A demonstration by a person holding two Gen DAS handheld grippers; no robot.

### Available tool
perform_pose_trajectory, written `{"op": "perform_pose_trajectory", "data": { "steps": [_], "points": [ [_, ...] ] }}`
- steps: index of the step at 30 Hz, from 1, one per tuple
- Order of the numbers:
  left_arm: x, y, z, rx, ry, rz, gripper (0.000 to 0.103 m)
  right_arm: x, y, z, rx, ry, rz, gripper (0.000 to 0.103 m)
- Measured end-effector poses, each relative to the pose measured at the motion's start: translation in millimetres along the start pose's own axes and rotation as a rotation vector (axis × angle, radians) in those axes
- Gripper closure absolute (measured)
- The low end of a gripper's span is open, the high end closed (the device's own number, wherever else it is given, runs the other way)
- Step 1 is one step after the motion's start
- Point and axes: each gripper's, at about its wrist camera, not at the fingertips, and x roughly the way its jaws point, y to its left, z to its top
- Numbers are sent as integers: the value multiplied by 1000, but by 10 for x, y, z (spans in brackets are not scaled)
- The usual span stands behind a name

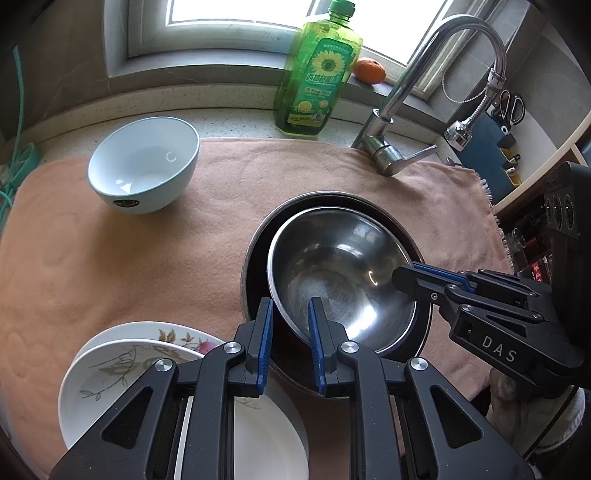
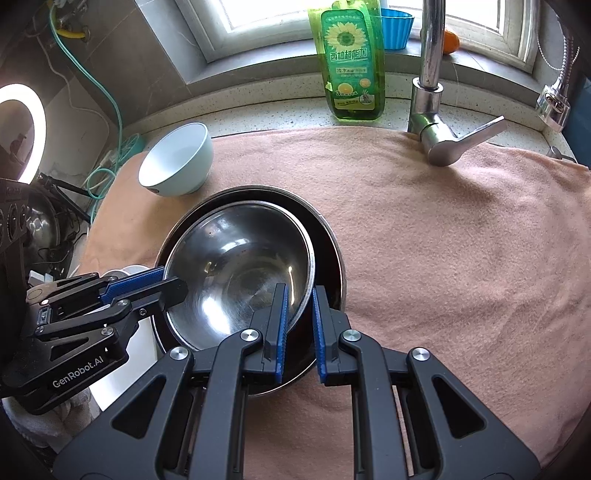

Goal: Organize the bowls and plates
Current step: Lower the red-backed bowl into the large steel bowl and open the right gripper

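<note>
Towel [image 1: 147, 258], both hand-held grippers clamp steel bowl [image 1: 332, 266] rim, plates [image 1: 122, 369] only in L view.

Daylight enters through the window [image 1: 236, 14] at the back, which I see blown out to near white in both views. A lit ring lamp [image 2: 22, 129] glares at the left edge of the right wrist view. The steel bowl [image 1: 332, 266] carries bright specular streaks and reflections; the tap [image 1: 436, 66] shines likewise. Shadows on the towel [image 2: 443, 240] are soft. Focus is sharp centrally. I note strong fisheye bending and dark vignetted corners.
</note>
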Motion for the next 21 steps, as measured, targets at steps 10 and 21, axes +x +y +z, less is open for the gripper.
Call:
{"op": "perform_pose_trajectory", "data": {
  "steps": [10,21],
  "points": [
    [12,-10,-1,-8,9,-10,86,8,0,-29,-8,15,-8,89],
    [-73,-9,7,-15,-12,-17,84,-118,9,-22,-7,-20,20,64]
  ]
}}
